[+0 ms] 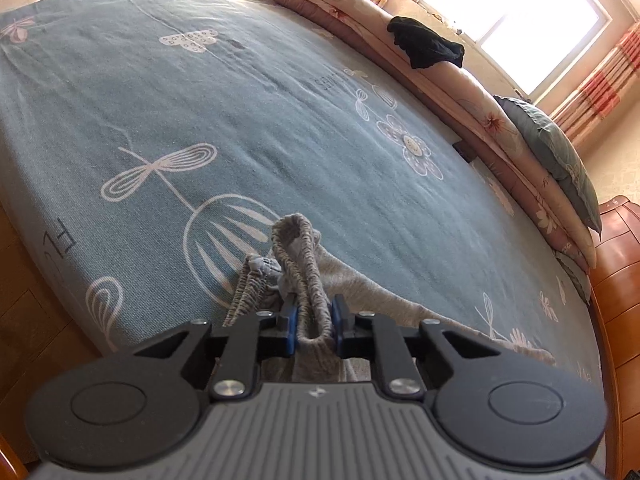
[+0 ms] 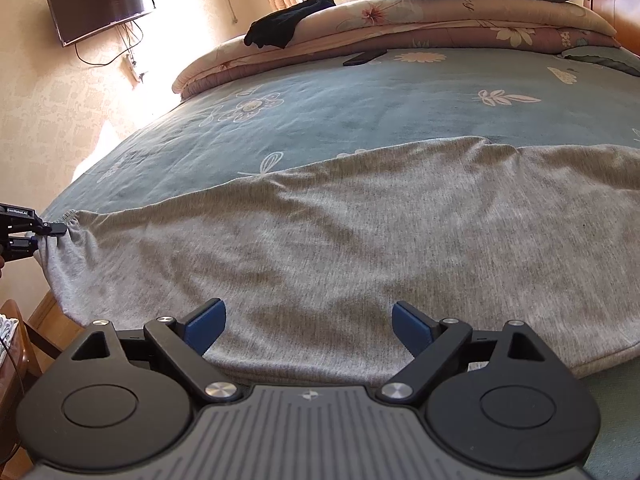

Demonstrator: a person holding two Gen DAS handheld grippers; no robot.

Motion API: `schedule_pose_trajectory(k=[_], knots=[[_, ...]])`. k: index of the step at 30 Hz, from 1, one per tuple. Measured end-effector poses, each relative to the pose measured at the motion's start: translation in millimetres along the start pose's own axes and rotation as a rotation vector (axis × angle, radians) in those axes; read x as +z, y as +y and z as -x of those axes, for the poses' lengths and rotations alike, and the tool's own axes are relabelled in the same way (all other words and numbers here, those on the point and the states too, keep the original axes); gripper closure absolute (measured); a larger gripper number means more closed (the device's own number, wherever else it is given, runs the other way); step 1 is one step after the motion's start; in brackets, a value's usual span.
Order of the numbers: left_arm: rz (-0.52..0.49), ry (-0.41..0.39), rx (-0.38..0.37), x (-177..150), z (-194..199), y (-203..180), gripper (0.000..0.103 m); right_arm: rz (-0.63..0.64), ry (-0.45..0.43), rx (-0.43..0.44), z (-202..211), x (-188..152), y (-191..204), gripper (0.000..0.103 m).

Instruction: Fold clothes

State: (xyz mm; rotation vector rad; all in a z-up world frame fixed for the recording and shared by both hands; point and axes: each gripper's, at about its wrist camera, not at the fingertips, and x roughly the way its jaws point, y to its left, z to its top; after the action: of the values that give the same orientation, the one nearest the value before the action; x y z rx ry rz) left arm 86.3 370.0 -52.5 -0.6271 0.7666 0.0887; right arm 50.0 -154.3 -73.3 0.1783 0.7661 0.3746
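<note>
Grey garment (image 2: 360, 240) lies spread flat across our bed (image 1: 240, 100). Our left gripper (image 1: 314, 320) clamps its elastic waistband (image 1: 298, 248); our right gripper (image 2: 308, 330) hangs wide open above it.

The left gripper (image 1: 314, 322), low in its frame's centre, had its jaws clamped nearly together; the right gripper (image 2: 308, 330) held its 2 fingers wide apart.
</note>
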Motion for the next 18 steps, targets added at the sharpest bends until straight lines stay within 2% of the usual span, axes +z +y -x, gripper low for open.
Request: schedule_pose_trajectory(k=[5, 9, 13, 16, 18], knots=[[-0.031, 0.002, -0.082, 16.5, 7.6, -40.9, 0.09, -0.012, -0.003, -0.002, 0.4, -1.1, -1.3, 0.01], [-0.088, -0.009, -0.196, 31.1, 19.5, -89.2, 0.09, -0.012, -0.011, -0.005, 3.1, -0.7, -1.2, 0.01], [-0.122, -0.036, -0.341, 42.2, 38.9, -129.2, 0.09, -0.02, -0.019, -0.011, 5.3, -0.9, -3.3, 0.009], [-0.104, -0.077, -0.414, 46.1, 48.8, -133.9, 0.09, -0.033, -0.017, -0.011, 5.7, -1.9, -6.0, 0.009], [-0.081, -0.091, -0.4, 46.6, 46.2, -122.9, 0.09, -0.035, -0.017, -0.012, 6.3, -2.7, -7.3, 0.009]])
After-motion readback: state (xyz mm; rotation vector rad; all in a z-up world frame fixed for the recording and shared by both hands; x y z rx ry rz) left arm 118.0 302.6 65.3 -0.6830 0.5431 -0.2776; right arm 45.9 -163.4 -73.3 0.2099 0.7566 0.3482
